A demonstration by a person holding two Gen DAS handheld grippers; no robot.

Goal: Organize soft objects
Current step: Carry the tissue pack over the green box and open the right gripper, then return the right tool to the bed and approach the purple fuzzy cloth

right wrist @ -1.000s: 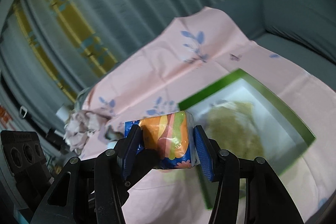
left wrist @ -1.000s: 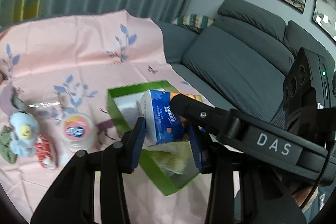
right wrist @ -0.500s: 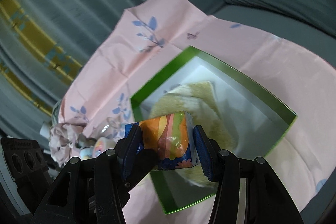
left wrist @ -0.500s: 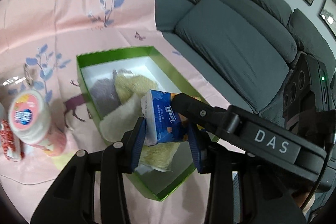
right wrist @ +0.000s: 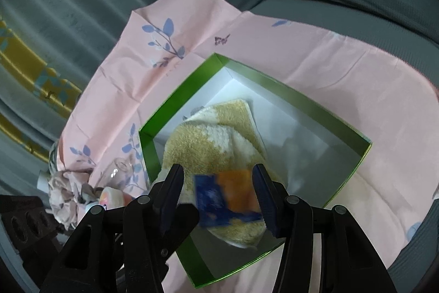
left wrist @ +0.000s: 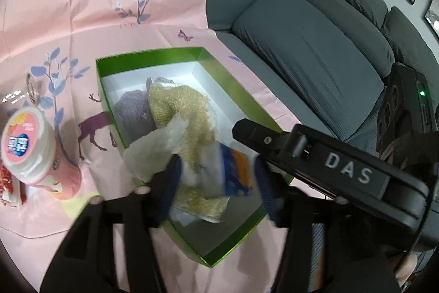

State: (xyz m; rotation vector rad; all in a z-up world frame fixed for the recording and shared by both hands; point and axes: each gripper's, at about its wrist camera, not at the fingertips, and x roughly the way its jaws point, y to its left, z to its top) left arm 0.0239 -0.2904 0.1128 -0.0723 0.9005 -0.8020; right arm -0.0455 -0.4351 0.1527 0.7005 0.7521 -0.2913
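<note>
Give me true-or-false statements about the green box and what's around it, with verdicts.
1. The green box sits on a pink cloth. True.
2. The box is empty. False: a yellow towel and a purple cloth lie inside.
3. A pink tub sits outside the box, on the pink cloth. True.
4. The sofa behind is red. False: it is grey.

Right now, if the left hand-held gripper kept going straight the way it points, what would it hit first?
Probably the tissue pack loose between its open jaws, then the yellow towel in the green box; depth is unclear.
</note>
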